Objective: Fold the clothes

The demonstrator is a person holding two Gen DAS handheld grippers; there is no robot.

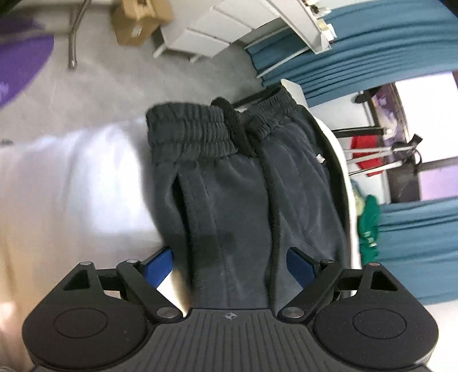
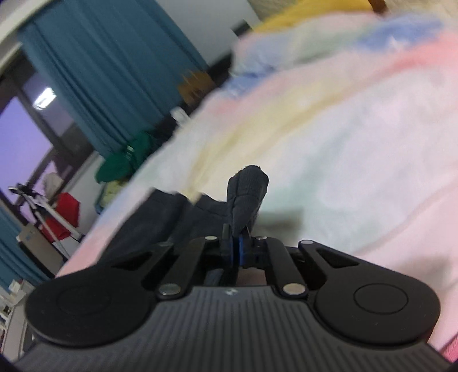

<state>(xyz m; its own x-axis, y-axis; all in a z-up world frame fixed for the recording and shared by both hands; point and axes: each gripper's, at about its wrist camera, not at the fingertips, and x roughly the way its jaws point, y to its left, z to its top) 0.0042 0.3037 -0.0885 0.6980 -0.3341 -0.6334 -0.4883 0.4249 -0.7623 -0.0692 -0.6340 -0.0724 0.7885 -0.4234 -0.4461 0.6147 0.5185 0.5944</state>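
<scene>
Dark grey sweat shorts [image 1: 234, 183] with an elastic waistband and a black drawstring lie on the pale bedspread [image 1: 71, 183], waistband at the far end. My left gripper [image 1: 230, 264] is open, its blue pads on either side of the near part of the shorts. In the right wrist view, my right gripper [image 2: 237, 249] is shut on a fold of the same dark shorts [image 2: 247, 194], which sticks up between the pads; more of the cloth trails to the left over the pastel bedspread [image 2: 343, 160].
A cardboard box [image 1: 137, 23] and a white cabinet [image 1: 217, 31] stand on the grey floor beyond the bed. Teal curtains [image 1: 386, 51], a tripod [image 1: 380, 160], and green [image 1: 369, 226] and red [image 1: 366, 146] clothes are at the right.
</scene>
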